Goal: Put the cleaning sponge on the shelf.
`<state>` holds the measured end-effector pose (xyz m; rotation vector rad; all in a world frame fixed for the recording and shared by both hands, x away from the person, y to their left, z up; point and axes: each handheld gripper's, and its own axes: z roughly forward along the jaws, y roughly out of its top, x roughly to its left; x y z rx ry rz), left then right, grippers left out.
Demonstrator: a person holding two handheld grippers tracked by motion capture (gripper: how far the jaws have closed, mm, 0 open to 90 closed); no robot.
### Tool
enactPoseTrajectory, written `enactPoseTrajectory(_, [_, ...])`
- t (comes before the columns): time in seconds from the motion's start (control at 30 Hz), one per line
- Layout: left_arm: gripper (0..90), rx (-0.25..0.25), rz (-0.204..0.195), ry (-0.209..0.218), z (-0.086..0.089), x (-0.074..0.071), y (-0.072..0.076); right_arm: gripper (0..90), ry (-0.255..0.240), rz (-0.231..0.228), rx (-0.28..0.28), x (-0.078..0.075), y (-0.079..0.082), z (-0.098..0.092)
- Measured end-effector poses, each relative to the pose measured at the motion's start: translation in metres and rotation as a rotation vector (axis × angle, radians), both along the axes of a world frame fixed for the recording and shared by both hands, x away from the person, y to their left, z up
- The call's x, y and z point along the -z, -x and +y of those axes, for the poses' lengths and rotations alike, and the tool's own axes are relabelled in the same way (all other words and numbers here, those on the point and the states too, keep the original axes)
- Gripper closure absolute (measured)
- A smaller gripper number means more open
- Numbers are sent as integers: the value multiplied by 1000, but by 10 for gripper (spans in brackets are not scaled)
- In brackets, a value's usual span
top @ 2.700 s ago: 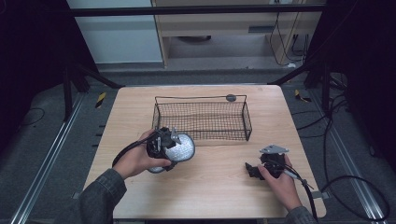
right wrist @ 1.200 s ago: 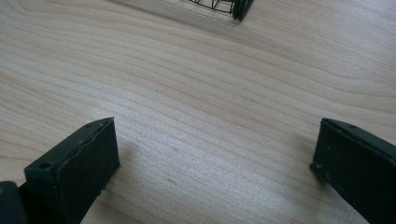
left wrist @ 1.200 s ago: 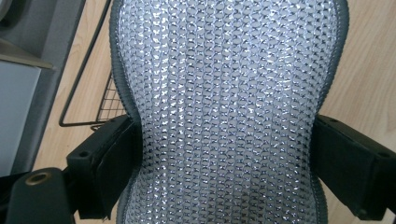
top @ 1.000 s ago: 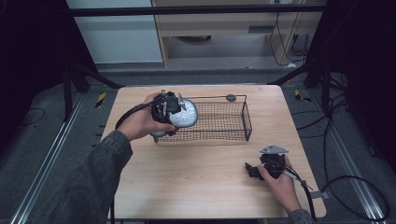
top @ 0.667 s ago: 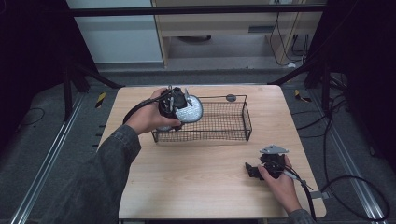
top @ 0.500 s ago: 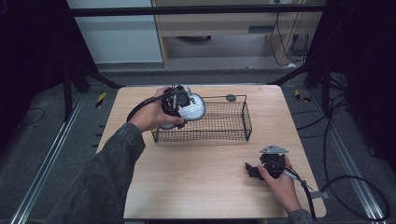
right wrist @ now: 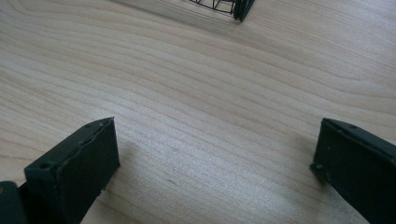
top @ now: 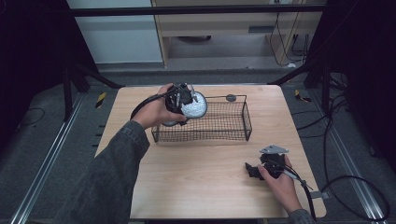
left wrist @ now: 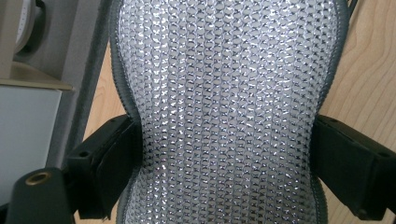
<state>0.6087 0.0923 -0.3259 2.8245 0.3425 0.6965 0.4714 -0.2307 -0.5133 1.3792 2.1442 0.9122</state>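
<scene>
Sparkly silver mesh pouch — that is what the left gripper has hold of, up in the air over the left end of the black wire basket. In the left gripper view the pouch sits between the two black fingers, which press in on its sides where it gets narrow, so the grip looks snug and the pouch should not slip out. The pouch hangs just above the basket's rim near the far left corner, likely because it is meant to go down inside; the basket stands near the far edge of the counter, a bit left of the middle. It looks like the drop has not happened yet, since the fingers are closed on the pouch. The right gripper rests low by the near right corner of the counter, well apart from the basket — out of the way. Its fingers are spread wide with nothing between them, just bare wood. A small dark round thing lies near the far edge, just behind the basket.
</scene>
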Motion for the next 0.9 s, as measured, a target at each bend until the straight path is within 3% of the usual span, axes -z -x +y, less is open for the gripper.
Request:
enactPoseTrajectory(0.27, [107,12,-29,-32,4,6,0,4,0,1,0,0,0,0])
enactPoseTrajectory(0.53, [107,-4,-34,-18,10,14,-6,4,3,2,2,0,0,0])
enactPoseTrajectory(0.9, [107,12,-50,-20,18,22,-9,4,-1,1,1,0,0,0])
